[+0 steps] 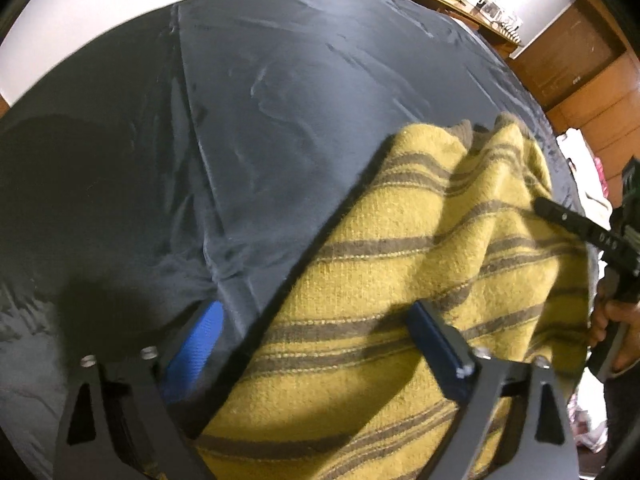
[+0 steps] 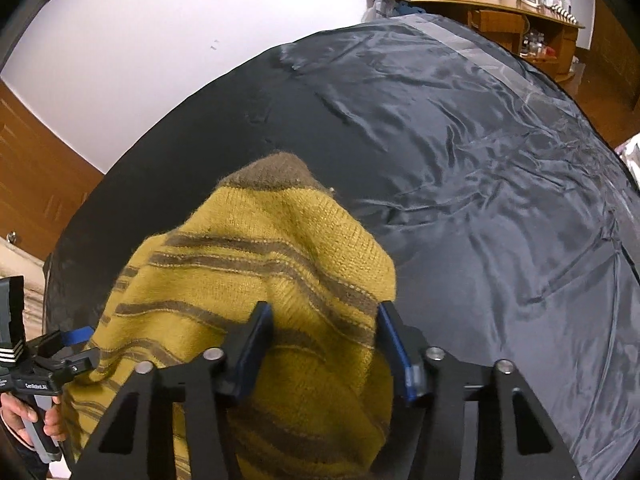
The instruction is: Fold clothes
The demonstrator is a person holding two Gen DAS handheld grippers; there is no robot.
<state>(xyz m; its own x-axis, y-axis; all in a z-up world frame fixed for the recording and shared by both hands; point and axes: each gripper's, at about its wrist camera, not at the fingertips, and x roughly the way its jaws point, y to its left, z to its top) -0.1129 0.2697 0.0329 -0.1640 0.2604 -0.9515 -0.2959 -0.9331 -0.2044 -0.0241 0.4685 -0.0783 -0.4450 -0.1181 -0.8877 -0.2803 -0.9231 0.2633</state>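
You have the striped yellow sweater (image 2: pixel 256 272) bunched at the near edge of the table, lying on the dark cloth (image 2: pixel 460 184) that covers it. Nothing here looks folded yet: the knit sits in loose humps and ridges, one brown-trimmed end poking up toward the middle of the table, the rest spilling toward you and off the bottom of both views.

Your right gripper (image 2: pixel 324 344) has its tongs spread apart, one on each side of a hump of sweater, so the fabric sits between them without being pinched (from the other camera only one of its dark fingers shows, resting against the knit). Your left gripper (image 1: pixel 316 344) is also spread wide: one blue pad (image 1: pixel 192 344) is over the dark cloth beside the sweater's edge, the other lies on the yellow knit.

So I'd put the job at its very start. Still ahead, by my reading: take hold of the sweater, spread it flat on the bare part of the cloth, bring in the sleeves (I can't make them out in this heap), then fold the body.
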